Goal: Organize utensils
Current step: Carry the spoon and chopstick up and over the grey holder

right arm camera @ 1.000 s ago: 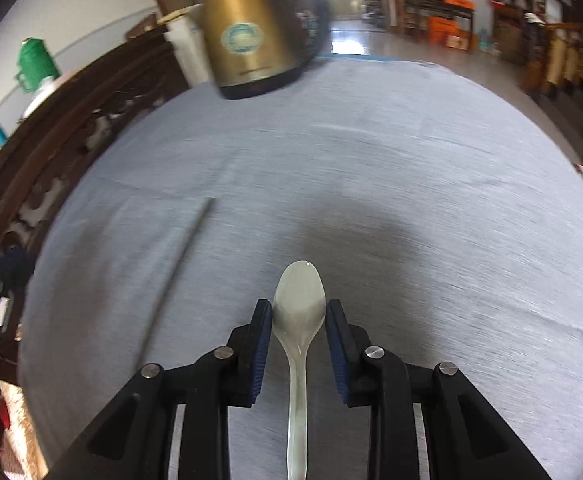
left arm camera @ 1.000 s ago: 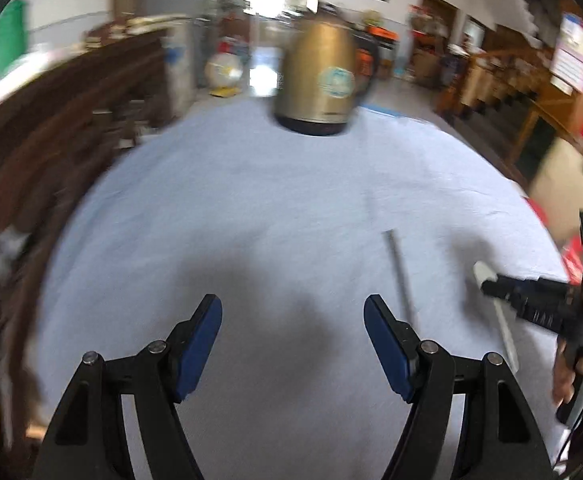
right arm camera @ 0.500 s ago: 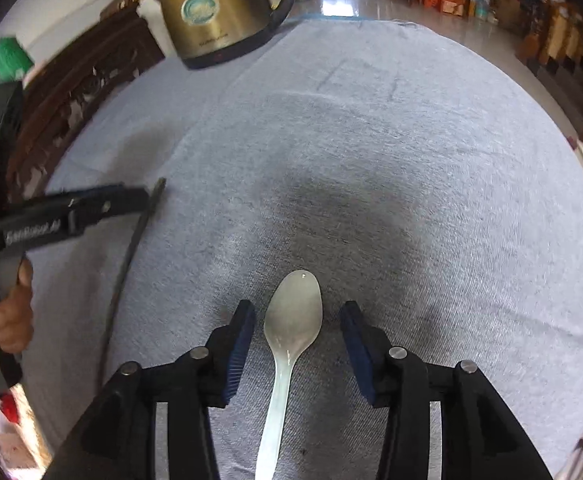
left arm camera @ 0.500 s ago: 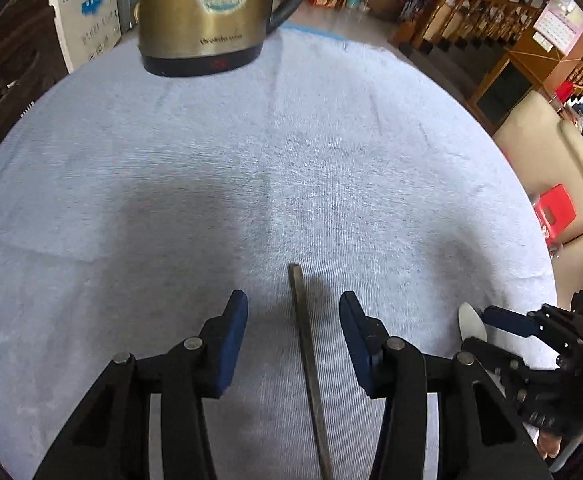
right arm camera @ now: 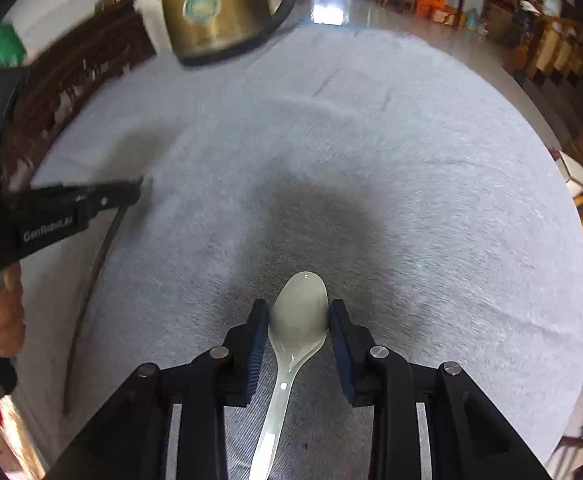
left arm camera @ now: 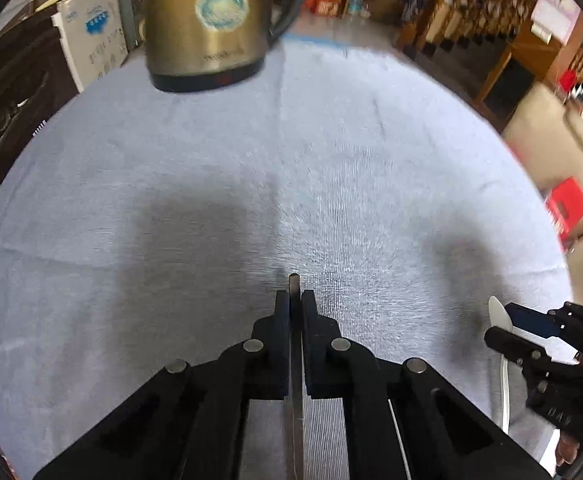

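Note:
A thin dark metal stick, like a chopstick (left arm camera: 293, 282), lies on the grey cloth. My left gripper (left arm camera: 294, 300) is shut on it, the tip poking out past the fingers. It also shows in the right wrist view (right arm camera: 99, 256) at the left, held by the left gripper (right arm camera: 131, 194). A white ceramic spoon (right arm camera: 299, 312) lies bowl-forward on the cloth. My right gripper (right arm camera: 298, 316) has its jaws against both sides of the spoon's bowl. In the left wrist view the spoon (left arm camera: 498, 314) and right gripper (left arm camera: 507, 326) show at the far right.
A brass-coloured electric kettle (left arm camera: 207, 20) stands at the far edge of the round table (left arm camera: 371, 160), also in the right wrist view (right arm camera: 215, 8). Dark carved wooden furniture (right arm camera: 71, 80) runs along the left. A red stool (left arm camera: 567, 208) stands beyond the table's right edge.
My left gripper moved over the metal stick and closed on it. My right gripper opened around the spoon half a second ago and has closed back onto its bowl.

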Tool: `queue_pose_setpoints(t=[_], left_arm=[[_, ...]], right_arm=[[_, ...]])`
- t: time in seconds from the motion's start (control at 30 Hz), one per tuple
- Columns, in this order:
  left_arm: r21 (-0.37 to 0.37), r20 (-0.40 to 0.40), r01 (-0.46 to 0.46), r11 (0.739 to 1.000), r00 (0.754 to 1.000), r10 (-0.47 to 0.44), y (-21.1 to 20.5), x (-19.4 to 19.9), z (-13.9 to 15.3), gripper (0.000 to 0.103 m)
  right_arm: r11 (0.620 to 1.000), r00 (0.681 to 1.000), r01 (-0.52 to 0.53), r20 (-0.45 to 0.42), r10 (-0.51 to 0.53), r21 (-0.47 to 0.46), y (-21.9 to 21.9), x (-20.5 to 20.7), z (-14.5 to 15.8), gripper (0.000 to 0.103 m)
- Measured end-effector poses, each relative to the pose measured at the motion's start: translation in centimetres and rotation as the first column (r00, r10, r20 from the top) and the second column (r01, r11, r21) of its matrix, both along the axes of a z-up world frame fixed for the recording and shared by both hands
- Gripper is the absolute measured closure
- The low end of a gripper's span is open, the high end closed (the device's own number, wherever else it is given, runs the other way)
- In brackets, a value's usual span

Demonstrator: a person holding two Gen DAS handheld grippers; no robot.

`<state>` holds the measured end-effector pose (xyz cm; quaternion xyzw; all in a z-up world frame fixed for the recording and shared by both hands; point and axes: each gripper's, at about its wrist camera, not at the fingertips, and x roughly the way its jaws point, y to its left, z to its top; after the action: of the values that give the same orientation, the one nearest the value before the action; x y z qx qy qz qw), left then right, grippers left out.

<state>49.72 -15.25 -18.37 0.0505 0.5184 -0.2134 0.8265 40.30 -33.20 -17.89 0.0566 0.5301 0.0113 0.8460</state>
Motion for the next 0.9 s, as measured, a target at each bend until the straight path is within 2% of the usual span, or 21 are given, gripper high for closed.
queue_pose_setpoints(t=[0.17,0.27,0.37,0.53,0.77,0.9], left_arm=[[-0.064,0.093,-0.037,0.997,0.995,0.043,3.5,-2.9,4.6,0.098],[-0.103,0.167,-0.060,0.993,0.983,0.077,6.2,-5.4,7.8,0.098],[-0.142,0.238,-0.077,0.987,0.965,0.109,9.0,-8.3,11.1,0.098],[-0.206,0.333,-0.109,0.972,0.927,0.174,13.1,-14.7,15.2,0.098],[-0.272,0.440,-0.146,0.951,0.860,0.258,16.3,-22.4,17.9,0.098],[-0.301,0.466,-0.146,0.942,0.840,0.279,17.2,-25.7,18.6,0.098]], right_arm=[[0.995,0.988,0.061,0.140,-0.071,0.074,-2.0,-3.8,2.9,0.070],[0.986,0.963,0.106,0.232,-0.135,0.131,-3.2,-7.1,4.4,0.070],[0.969,0.924,0.157,0.319,-0.212,0.188,-4.6,-10.8,5.8,0.070],[0.946,0.865,0.235,0.395,-0.309,0.226,-5.4,-16.1,6.7,0.070],[0.927,0.798,0.285,0.476,-0.369,0.242,-5.6,-24.4,8.9,0.070],[0.929,0.770,0.276,0.522,-0.366,0.244,-4.5,-28.0,10.1,0.070]])
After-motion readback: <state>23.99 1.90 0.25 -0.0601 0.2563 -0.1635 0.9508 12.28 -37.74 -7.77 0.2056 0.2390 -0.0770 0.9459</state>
